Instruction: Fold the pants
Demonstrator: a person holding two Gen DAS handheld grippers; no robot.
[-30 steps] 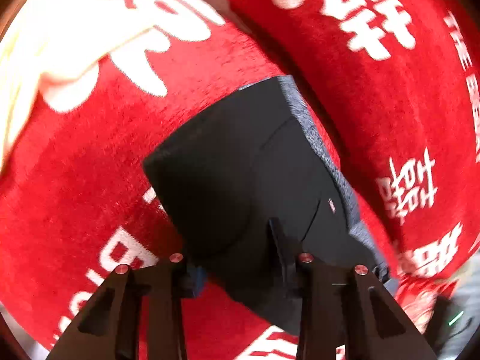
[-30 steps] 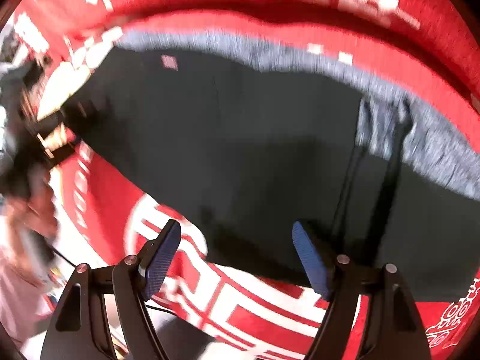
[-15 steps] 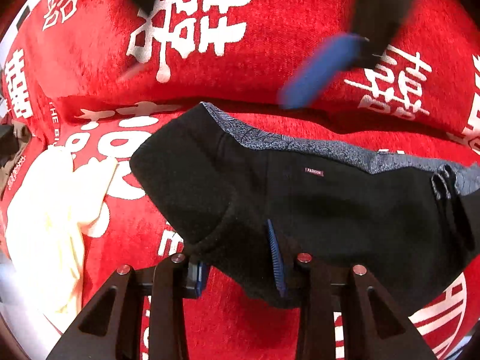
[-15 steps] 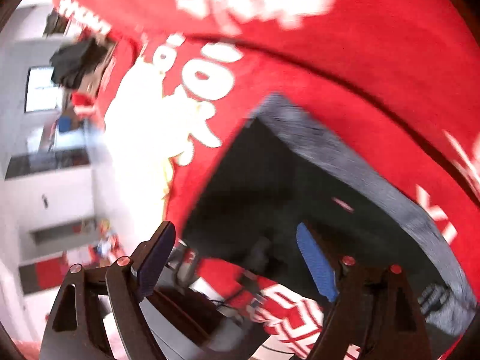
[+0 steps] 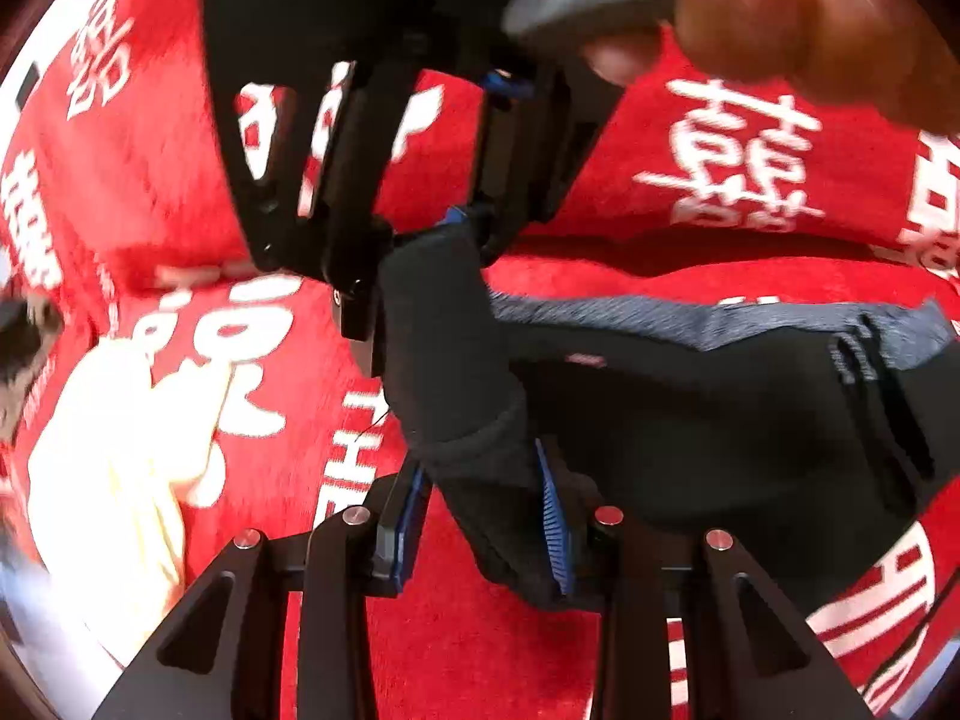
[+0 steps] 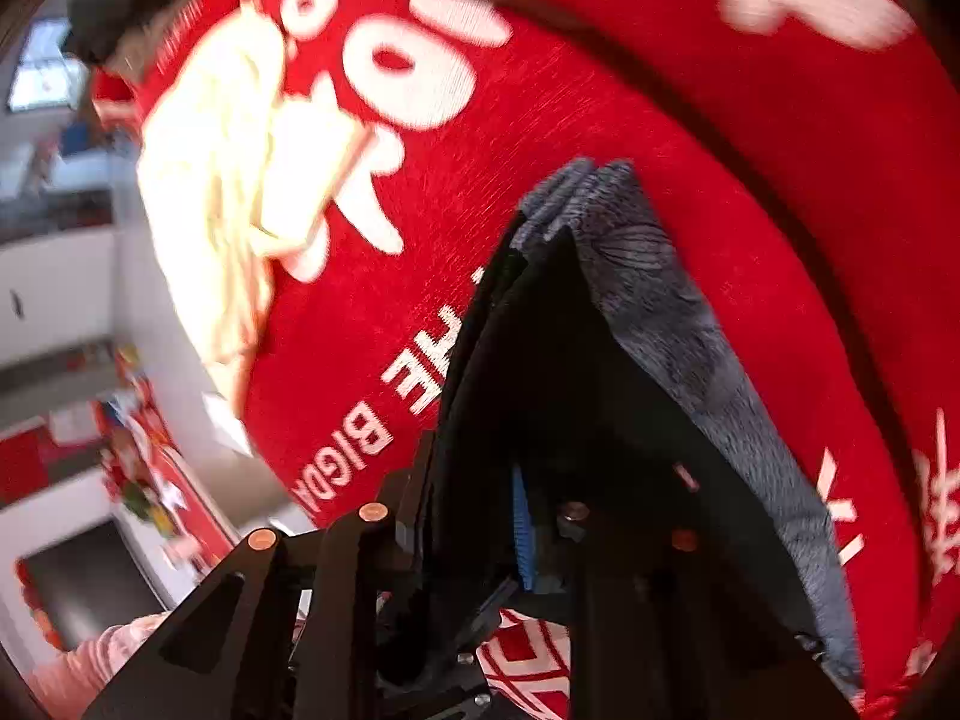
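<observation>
The black pants (image 5: pixel 708 438) with a grey waistband (image 5: pixel 708 318) lie on a red blanket with white characters. My left gripper (image 5: pixel 480 516) is shut on the near left corner of the pants. My right gripper (image 5: pixel 420 252) comes in from above in the left wrist view and is shut on the far left corner of the pants. In the right wrist view the right gripper (image 6: pixel 474 516) pinches the black cloth (image 6: pixel 540 360), with the grey waistband (image 6: pixel 672 312) running to the right.
A pale yellow garment (image 5: pixel 114 468) lies on the red blanket (image 5: pixel 180 192) to the left; it also shows in the right wrist view (image 6: pixel 234 168). Beyond the blanket's edge is a room with white furniture (image 6: pixel 54 276). A hand (image 5: pixel 798 18) holds the right gripper.
My right gripper has swung over to the left end of the pants and shut on the far corner. The left gripper keeps its hold; the pinched edge has lifted into a fold.
</observation>
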